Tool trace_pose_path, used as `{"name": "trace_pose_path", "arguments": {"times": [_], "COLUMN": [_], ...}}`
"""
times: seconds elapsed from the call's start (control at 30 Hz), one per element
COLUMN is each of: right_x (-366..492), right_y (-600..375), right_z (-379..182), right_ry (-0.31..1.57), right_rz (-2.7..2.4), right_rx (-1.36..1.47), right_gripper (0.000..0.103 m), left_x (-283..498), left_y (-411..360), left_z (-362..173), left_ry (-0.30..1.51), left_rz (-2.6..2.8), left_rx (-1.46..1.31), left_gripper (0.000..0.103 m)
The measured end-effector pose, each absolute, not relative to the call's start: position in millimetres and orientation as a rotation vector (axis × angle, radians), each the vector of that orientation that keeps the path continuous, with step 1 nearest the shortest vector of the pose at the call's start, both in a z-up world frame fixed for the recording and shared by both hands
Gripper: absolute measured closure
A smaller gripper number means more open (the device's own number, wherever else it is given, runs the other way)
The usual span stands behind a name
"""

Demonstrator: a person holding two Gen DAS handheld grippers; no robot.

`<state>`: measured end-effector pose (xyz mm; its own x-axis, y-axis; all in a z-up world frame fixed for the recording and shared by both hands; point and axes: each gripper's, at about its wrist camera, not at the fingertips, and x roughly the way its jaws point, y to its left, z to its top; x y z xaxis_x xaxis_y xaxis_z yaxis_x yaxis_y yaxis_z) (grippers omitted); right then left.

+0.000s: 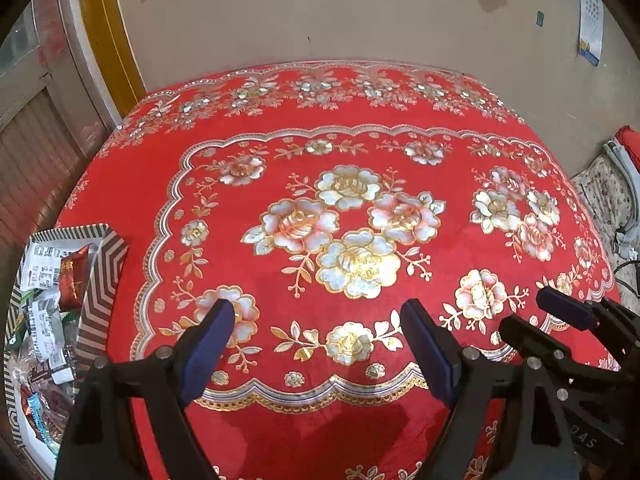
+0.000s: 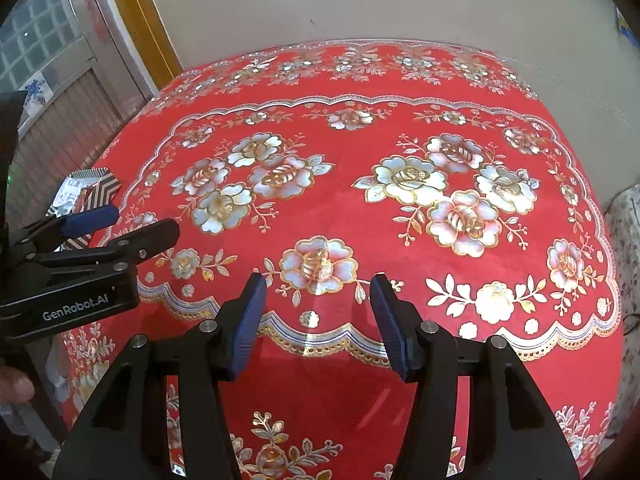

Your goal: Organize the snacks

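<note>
Red cloth with gold and silver flowers [image 1: 352, 240] covers the desk, which stands against a plain beige wall.

From the left wrist, the left tongs [image 1: 320, 320] hang over the near part of the cloth with the jaws wide apart and nothing between them, so they look ready to take something rather than carry it. The snacks [image 1: 52, 296], a heap of small wrapped packets, lie in a striped box [image 1: 102, 280] at the far left edge of the cloth, well apart from the tongs. I judge the packets are gathered there already, or waiting to be sorted; which one, I cannot tell. At the right edge the right tongs [image 1: 560, 320] show, beside the left ones.

From the right wrist, the right tongs [image 2: 318, 300] stand partly open, narrower than the left, and empty over the scalloped gold border. Only a corner of the striped box [image 2: 96, 184] shows, half hidden behind the left tongs [image 2: 132, 224], so the packets are hard to read here. This view adds a fingertip at the lower left edge and more bare cloth to the right, with no loose snack lying on it.
</note>
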<state>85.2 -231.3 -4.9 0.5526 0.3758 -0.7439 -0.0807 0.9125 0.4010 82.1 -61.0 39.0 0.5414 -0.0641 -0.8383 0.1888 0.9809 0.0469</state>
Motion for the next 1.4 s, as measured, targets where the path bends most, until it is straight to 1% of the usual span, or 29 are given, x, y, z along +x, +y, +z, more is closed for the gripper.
{"name": "trace_pose_path", "arguments": {"times": [0.3, 0.7, 1.03, 1.4], "right_x": [84.9, 89.4, 97.7, 106.8], "right_y": [-228.5, -208.3, -170.0, -102.2], "right_z": [-9.3, 2.2, 17.2, 48.4], "right_ry": [0.963, 0.952, 0.944, 0.909], "right_rz": [0.290, 0.337, 0.409, 0.543], "right_rx": [0.335, 0.309, 0.264, 0.191], "right_gripper": [0.049, 0.049, 0.049, 0.049], "left_x": [80.5, 79.9, 74.4, 62.1], "left_y": [-62.0, -41.7, -1.2, 69.0], "left_z": [32.8, 43.9, 52.6, 70.0], "left_ry": [1.002, 0.978, 0.967, 0.943], "left_rz": [-0.146, -0.108, -0.050, 0.058], "left_rx": [0.139, 0.117, 0.078, 0.011], "left_gripper": [0.017, 0.017, 0.017, 0.017]}}
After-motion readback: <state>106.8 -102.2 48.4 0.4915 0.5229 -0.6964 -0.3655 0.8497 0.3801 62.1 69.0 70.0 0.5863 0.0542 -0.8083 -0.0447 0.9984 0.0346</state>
